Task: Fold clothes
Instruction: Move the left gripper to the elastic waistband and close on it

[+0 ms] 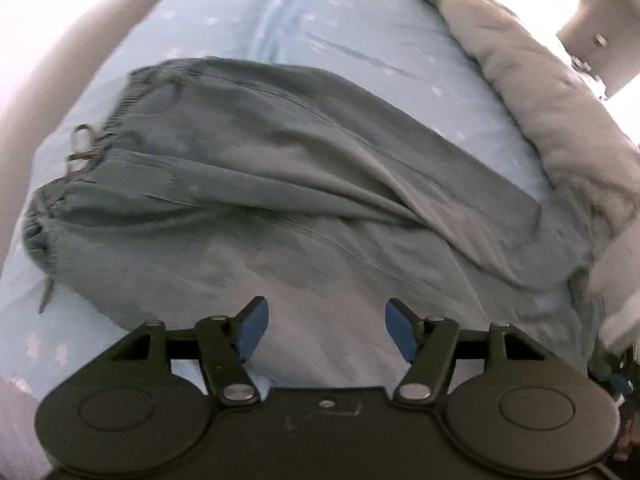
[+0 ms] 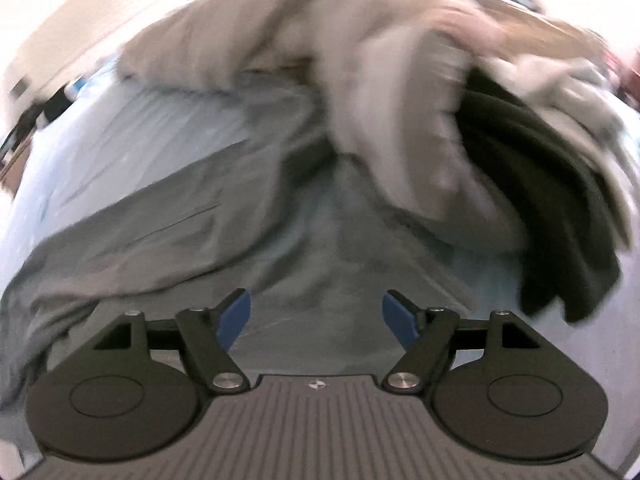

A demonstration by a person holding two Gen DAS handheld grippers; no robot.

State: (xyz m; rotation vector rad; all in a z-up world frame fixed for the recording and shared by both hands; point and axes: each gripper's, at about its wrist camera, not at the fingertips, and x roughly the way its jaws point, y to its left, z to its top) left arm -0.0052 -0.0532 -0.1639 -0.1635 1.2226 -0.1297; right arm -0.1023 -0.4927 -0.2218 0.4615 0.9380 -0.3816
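Observation:
Grey-green sweatpants (image 1: 256, 184) lie folded lengthwise on a light blue star-print sheet (image 1: 328, 32), with the elastic waistband and drawstring (image 1: 82, 144) at the left. My left gripper (image 1: 326, 314) hovers above the near edge of the pants, its blue pads apart with nothing between them. In the right wrist view, which is blurred, the same pants (image 2: 160, 220) stretch off to the left. My right gripper (image 2: 316, 306) is open over the cloth and holds nothing.
A grey quilted blanket (image 1: 532, 92) runs along the right side of the bed. In the right wrist view a heap of beige and light clothes (image 2: 400, 100) and a dark garment (image 2: 540, 208) lie at the right. A pale wall or bed frame (image 1: 60, 48) curves at the left.

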